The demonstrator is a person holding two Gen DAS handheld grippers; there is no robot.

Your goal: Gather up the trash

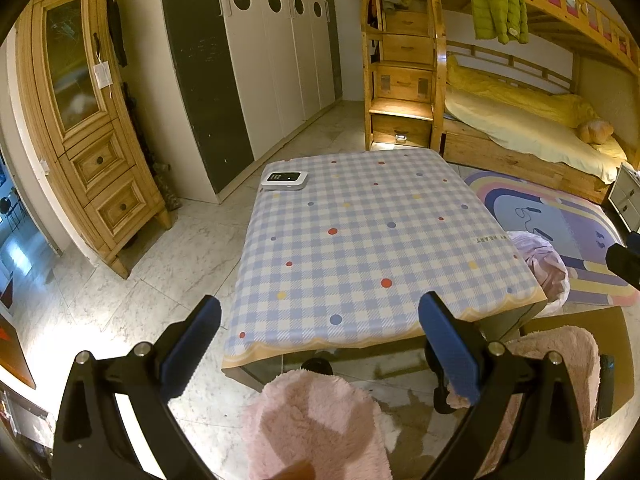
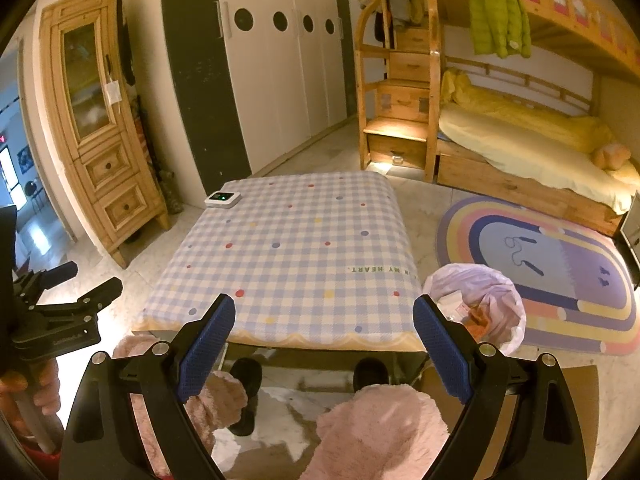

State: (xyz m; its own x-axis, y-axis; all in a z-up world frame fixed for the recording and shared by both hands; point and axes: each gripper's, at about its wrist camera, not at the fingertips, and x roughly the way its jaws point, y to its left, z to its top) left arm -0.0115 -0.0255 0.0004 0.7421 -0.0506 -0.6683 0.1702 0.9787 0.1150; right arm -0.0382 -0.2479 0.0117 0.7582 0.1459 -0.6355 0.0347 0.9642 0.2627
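My left gripper (image 1: 320, 332) is open with nothing between its blue pads, and hovers over the near edge of the table (image 1: 360, 220) with the blue checked cloth. My right gripper (image 2: 324, 336) is also open and holds nothing, at the same near edge of the table (image 2: 288, 264). A bin lined with a pale pink bag (image 2: 492, 280) stands on the floor at the table's right corner, with crumpled wrappers (image 2: 472, 312) inside. The bag (image 1: 548, 268) shows partly in the left wrist view. The left gripper (image 2: 94, 278) appears at the left of the right wrist view, held by a hand.
A white device (image 1: 285, 180) with a screen lies on the table's far left corner. The person's legs in pink fleece (image 2: 380, 420) and black slippers (image 2: 248, 380) are under the table. A rainbow rug (image 2: 560, 264), a bunk bed (image 2: 540, 148) and a wooden cabinet (image 2: 100, 128) surround it.
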